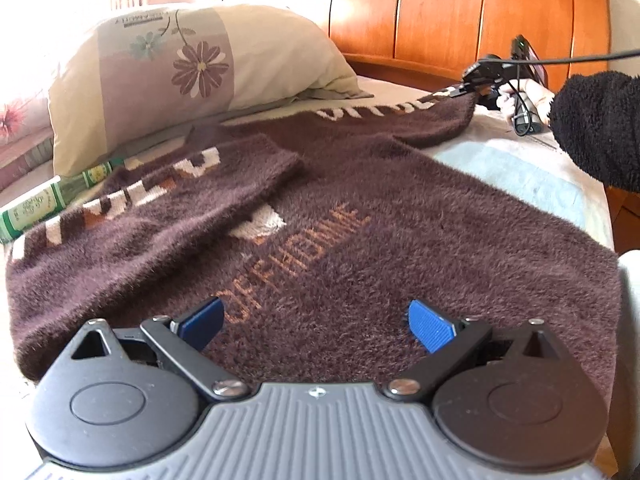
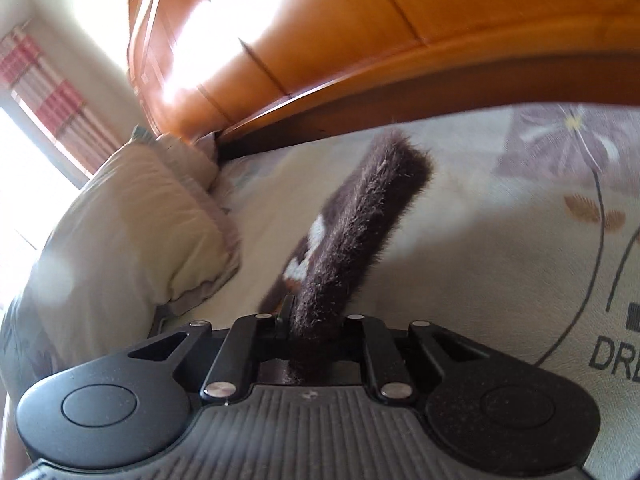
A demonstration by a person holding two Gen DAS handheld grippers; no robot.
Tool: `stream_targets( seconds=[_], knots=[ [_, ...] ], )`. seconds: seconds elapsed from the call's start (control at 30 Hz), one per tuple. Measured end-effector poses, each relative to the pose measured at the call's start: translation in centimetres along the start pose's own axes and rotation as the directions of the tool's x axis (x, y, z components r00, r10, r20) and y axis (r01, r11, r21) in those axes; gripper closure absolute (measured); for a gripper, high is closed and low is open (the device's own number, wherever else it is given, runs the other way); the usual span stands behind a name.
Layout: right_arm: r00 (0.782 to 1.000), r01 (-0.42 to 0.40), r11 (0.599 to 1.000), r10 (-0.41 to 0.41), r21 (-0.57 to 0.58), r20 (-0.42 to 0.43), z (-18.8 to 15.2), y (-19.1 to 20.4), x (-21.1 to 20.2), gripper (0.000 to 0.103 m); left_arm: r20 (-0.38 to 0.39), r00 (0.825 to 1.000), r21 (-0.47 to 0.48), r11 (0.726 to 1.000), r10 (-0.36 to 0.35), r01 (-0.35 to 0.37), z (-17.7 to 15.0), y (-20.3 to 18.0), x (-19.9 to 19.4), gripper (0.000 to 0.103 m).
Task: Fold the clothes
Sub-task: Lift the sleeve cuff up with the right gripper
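A fuzzy dark brown sweater (image 1: 360,220) with white and orange letters lies flat on the bed. Its left sleeve (image 1: 160,204) is folded across the chest. My left gripper (image 1: 316,324) is open with blue pads, just above the sweater's lower part, holding nothing. My right gripper (image 1: 466,90) is at the far right, shut on the cuff of the right sleeve (image 1: 420,116), which is stretched out. In the right wrist view the right gripper (image 2: 312,326) clamps the brown sleeve (image 2: 360,220), which sticks up past the fingers.
A floral pillow (image 1: 180,80) lies at the back left, with a green bottle (image 1: 48,200) in front of it. The orange wooden headboard (image 1: 460,8) is behind. The floral bedsheet (image 2: 520,240) is under the sleeve. A cable (image 1: 580,58) runs from the right gripper.
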State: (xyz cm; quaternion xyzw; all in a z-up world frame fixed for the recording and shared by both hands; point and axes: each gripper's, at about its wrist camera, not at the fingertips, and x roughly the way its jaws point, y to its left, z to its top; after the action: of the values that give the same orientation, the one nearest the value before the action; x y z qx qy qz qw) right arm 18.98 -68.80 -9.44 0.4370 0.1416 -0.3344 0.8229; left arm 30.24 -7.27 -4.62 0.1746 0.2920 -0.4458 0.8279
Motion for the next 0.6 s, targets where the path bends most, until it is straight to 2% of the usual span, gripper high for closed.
stream_targets(
  seconds=[0.27, 0.6],
  knots=[
    [0.998, -0.049, 0.986, 0.044, -0.162, -0.035, -0.2, 7.3, -2.1, 0.088, 0.018, 0.999, 0.065, 0.997, -0.048, 0.047, 0.1, -0.3, -1.7, 0.004],
    [0.991, -0.123, 0.936, 0.098, -0.329, -0.093, -2.3, 15.5, -4.3, 0.087, 0.039, 0.996, 0.094, 0.993, -0.076, 0.073, 0.0, 0.9, -4.5, 0.004]
  ],
)
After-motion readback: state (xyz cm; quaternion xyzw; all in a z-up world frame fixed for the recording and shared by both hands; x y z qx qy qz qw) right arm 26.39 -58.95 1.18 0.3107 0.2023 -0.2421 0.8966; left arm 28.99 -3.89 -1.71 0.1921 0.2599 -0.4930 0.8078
